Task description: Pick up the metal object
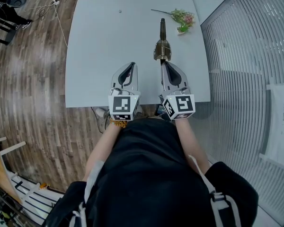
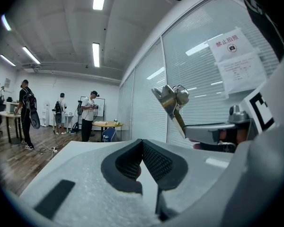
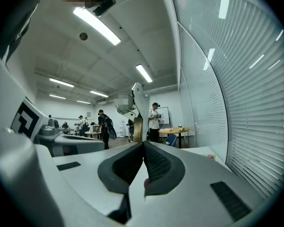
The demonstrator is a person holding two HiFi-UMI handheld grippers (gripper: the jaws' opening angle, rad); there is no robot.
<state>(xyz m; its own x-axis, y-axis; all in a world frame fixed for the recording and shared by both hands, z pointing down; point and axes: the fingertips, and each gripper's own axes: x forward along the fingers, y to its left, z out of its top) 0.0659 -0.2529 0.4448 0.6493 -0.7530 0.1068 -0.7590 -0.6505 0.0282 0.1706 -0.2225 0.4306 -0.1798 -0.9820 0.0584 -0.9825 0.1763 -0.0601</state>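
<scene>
Over the table's (image 1: 99, 56) near edge, both my forearms reach forward side by side. My right hand-held gripper (image 1: 164, 62) is clamped on the metal object (image 1: 162, 44) (held up, off the surface). My left hand-held gripper (image 1: 131, 64) hovers alongside, jaws together, empty.

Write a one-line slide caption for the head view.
Right gripper holds the metal object over the white table; left gripper shut and empty beside it, flower sprig at the far corner.
</scene>
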